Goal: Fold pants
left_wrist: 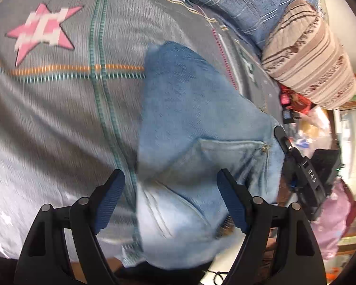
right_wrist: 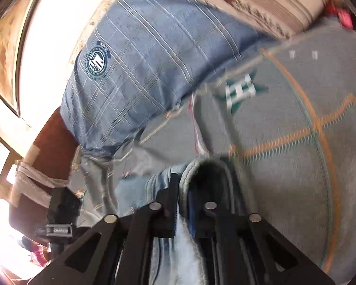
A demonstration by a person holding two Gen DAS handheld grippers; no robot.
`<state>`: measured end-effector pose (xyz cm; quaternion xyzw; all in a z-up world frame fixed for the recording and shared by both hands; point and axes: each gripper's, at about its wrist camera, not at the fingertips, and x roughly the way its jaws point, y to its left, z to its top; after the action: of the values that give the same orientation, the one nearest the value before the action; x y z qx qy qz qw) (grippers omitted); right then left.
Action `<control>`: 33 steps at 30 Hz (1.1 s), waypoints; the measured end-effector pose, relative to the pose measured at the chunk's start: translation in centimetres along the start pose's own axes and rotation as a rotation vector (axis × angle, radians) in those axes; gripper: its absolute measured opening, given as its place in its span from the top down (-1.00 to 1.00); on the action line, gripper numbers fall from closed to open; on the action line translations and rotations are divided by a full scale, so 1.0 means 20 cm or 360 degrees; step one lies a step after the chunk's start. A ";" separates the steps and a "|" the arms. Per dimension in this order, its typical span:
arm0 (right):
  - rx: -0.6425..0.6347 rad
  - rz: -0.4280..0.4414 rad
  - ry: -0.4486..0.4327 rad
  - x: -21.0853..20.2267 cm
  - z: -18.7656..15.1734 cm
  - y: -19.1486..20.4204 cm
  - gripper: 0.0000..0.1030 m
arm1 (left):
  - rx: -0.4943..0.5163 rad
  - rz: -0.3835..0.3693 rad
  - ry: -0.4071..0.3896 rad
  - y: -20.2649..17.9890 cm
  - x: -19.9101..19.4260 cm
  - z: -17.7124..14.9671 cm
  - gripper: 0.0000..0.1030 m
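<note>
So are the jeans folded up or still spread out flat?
Partly folded: the jeans lie doubled into a short bundle on the bedspread, no long legs showing. The right gripper pinches a folded edge.

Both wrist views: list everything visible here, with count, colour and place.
Light blue denim pants: one, on the bed, right edge clamped.
Grey striped bedsheet with star patches: one, grey, under the pants.
Blue plaid pillow: one, at the bed's head.
Beige brown-striped pillow: one, beside the blue one.
Pink cloth: one, off the bed, right.
Left gripper: black, blue pads, open over the pants.
Right gripper: black, shut on the pants.
</note>
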<state>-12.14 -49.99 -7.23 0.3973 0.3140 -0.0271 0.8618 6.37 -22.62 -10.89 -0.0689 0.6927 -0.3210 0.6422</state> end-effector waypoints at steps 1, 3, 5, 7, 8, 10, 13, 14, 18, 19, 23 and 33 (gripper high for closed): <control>-0.0025 -0.0054 0.0031 0.03 0.01 0.00 0.89 | -0.0009 0.0000 0.0017 0.00 0.02 0.01 -0.56; -0.0029 -0.0186 0.0136 0.12 0.01 -0.05 0.71 | -0.0040 -0.0026 0.0070 0.03 0.06 0.04 -0.56; 0.0010 -0.0126 0.0158 0.11 0.01 -0.09 0.57 | -0.0011 -0.0066 0.0068 0.03 0.04 0.03 -0.56; 0.0044 -0.0087 0.0106 0.00 0.02 -0.09 0.14 | 0.0023 -0.0141 0.0065 0.03 0.00 0.02 -0.56; 0.0041 -0.0071 0.0097 -0.04 0.02 -0.11 -0.30 | 0.0045 -0.0184 0.0067 0.03 -0.01 0.01 -0.56; 0.0039 -0.0043 0.0121 -0.11 -0.02 -0.14 -0.57 | 0.0110 -0.0211 0.0080 0.01 0.00 0.00 -0.56; 0.0052 0.0059 0.0232 -0.10 -0.11 -0.18 -0.57 | 0.0168 -0.0155 0.0079 -0.02 0.05 -0.03 -0.63; 0.0053 0.0068 0.0258 -0.08 -0.13 -0.18 -0.57 | 0.0180 -0.0138 0.0075 -0.03 0.07 -0.04 -0.63; -0.0004 0.0107 0.0366 0.04 -0.20 -0.14 -0.58 | 0.0193 -0.0166 0.0058 -0.03 0.04 -0.05 -0.63; -0.0063 0.0126 0.0366 0.03 -0.21 -0.10 -0.58 | 0.0196 -0.0157 0.0049 -0.03 0.04 -0.05 -0.63; -0.0286 -0.0021 0.0428 0.08 -0.24 -0.02 -0.58 | 0.0168 -0.0114 0.0024 -0.02 0.10 -0.04 -0.64; -0.0459 -0.0323 0.0323 -0.11 -0.31 0.27 0.31 | 0.0439 -0.0133 -0.0104 -0.19 -0.18 -0.19 0.11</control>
<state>-15.51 -42.45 -5.48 0.2369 0.4384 -0.0284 0.8665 2.15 -22.42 -6.01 -0.0191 0.6172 -0.4372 0.6539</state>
